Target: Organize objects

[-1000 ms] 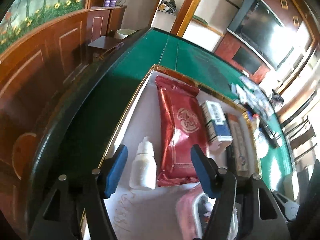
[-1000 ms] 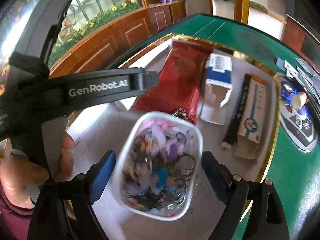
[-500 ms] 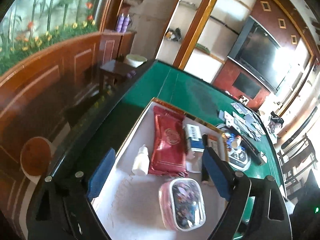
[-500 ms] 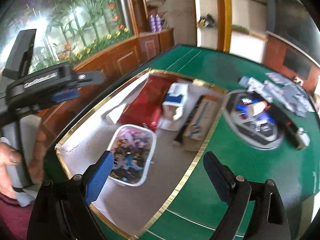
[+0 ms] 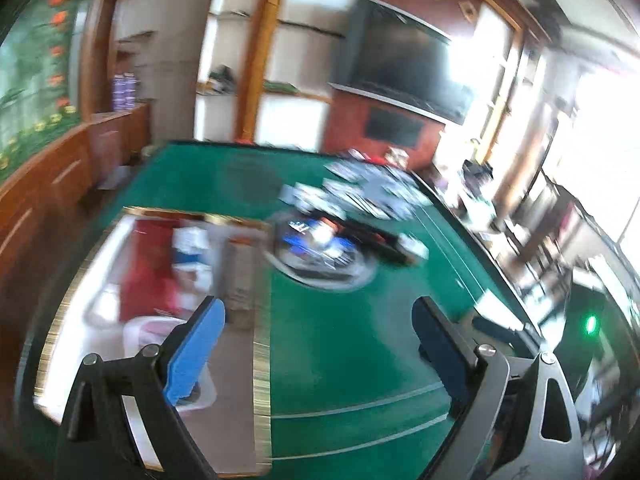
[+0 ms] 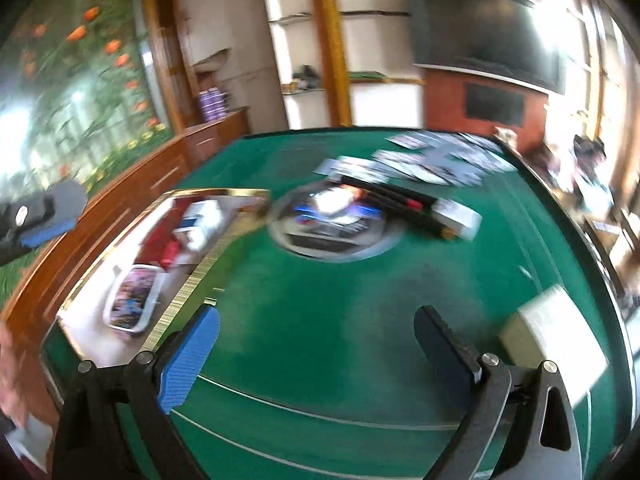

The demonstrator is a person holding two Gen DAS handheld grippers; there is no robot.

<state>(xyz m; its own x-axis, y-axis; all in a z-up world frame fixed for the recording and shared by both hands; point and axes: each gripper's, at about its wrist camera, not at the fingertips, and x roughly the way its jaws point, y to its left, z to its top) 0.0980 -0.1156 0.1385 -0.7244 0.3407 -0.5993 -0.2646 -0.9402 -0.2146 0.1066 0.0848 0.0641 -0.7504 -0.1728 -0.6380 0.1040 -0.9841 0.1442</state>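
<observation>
Left wrist view: the left tongs [image 5: 318,322] hang wide apart and empty above the green desk [image 5: 360,344], their blue pads [image 5: 196,350] framing bare felt. At near left a gold-edged tray [image 5: 262,340] holds the goods: a clear box [image 5: 140,330] of small colourful items at the near end, partly behind the left pad, with a red packet [image 5: 146,268] and a white-and-blue carton [image 5: 192,246] beyond it. Everything is blurred. Farther right on the felt sits a round console [image 5: 324,252], and cards [image 5: 368,192] lie scattered at the far side.

Right wrist view: the right tongs [image 6: 316,328] are also spread wide, gripping nothing, over open felt. The tray [image 6: 192,276] lies to the left, the clear box [image 6: 132,300] at its near end, the red packet [image 6: 162,240] and carton [image 6: 204,220] farther back. The console [image 6: 336,224] sits mid-desk with a black bar [image 6: 396,200] just behind it. A pale box [image 6: 556,344] rests at near right. The left tongs [image 6: 44,216] show at the far left edge.
</observation>
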